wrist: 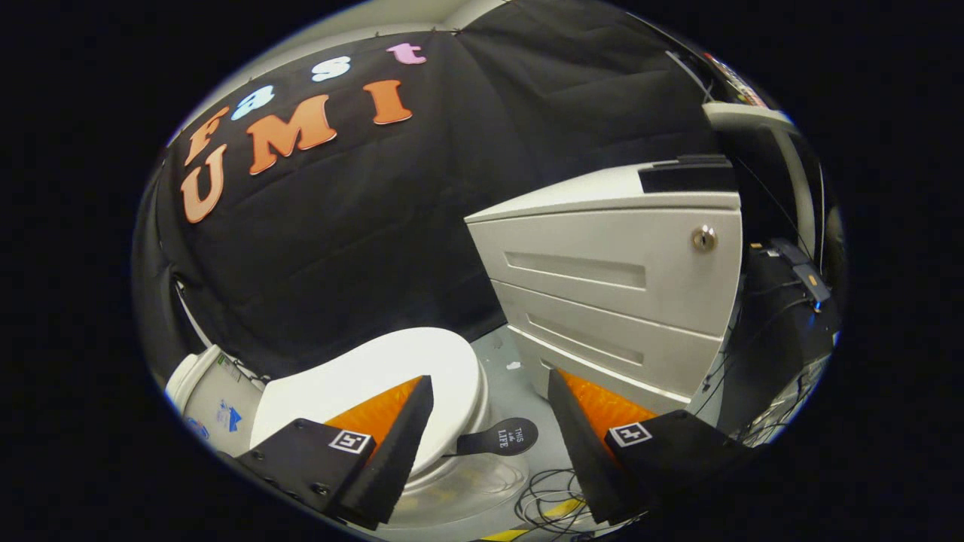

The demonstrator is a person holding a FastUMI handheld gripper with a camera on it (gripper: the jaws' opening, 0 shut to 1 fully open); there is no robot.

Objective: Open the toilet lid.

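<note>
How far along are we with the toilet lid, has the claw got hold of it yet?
Nothing looks done: the toilet lid lies closed, flat on the bowl. In hand: the claw is open, holding nothing, its fingers above the lid's front edge, with the dark tab at that edge showing between them. Left: reach the edge or tab, grip it and swing the lid up.

floor [503, 360]: grey, bare patch btwn toilet & cabinet
toilet [422, 376]: white, stands on floor, lid down
cabinet [617, 293]: white drawers, on floor
cables [546, 500]: loose coil on floor
gripper [489, 444]: fingers apart, holding nothing
</note>
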